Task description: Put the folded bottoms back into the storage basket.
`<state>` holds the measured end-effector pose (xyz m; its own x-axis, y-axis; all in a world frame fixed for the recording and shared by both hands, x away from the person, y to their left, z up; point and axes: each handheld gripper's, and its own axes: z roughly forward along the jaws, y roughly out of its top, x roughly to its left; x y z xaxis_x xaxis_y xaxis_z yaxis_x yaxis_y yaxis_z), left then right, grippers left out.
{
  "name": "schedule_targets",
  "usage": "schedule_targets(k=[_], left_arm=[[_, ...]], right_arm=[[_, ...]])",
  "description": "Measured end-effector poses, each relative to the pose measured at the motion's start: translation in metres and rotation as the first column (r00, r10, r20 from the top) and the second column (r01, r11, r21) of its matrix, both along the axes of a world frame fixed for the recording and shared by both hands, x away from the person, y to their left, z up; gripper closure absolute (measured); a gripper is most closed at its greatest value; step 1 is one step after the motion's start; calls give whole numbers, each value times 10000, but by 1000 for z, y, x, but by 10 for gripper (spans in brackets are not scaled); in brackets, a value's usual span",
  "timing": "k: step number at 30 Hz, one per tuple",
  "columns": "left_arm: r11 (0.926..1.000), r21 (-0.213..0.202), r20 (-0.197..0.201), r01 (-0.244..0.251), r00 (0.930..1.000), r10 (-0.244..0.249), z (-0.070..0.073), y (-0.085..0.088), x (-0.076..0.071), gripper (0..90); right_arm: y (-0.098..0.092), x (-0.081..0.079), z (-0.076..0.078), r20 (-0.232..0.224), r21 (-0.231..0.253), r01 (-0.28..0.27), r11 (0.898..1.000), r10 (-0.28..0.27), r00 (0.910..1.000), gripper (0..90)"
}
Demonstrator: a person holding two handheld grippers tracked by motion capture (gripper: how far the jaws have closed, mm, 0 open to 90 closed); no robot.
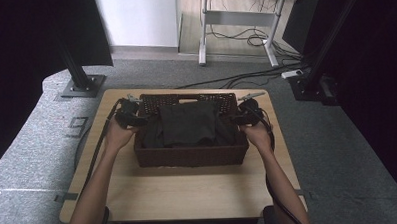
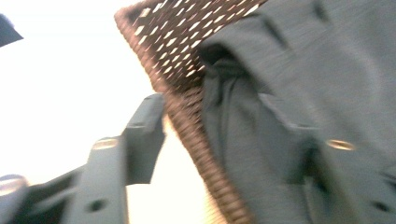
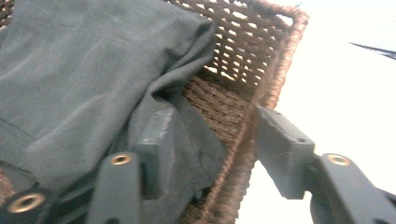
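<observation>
Wicker basket point(image 1: 190, 155) is sitting in the middle of the tabletop point(image 1: 189, 187), and a folded dark garment point(image 1: 189, 123) is lying inside the basket. The left hand-held gripper point(image 1: 137, 120) is straddling the basket's left wall, one jaw outside and one over the garment; its view is too blurred to show whether the pads are pressing. The right hand-held gripper point(image 3: 212, 140) is straddling the basket's right wall, jaws spread with gaps either side.
</observation>
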<state>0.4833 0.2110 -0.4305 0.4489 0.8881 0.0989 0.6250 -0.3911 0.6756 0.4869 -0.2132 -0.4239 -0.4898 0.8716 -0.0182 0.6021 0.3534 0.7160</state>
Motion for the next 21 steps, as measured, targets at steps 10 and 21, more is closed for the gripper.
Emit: schedule_targets(k=[10,21], left_arm=[[9983,-437,203,-378,9990,387,-13,6,-5,669],[9984,-567,274,-90,9996,106,-14,8,-50,667]], right_arm=[[-17,-5,-7,-510,-196,517,9985,-527,9973,705],[-9,-45,4,-295,-1144,372,9927,-409,9987,600]])
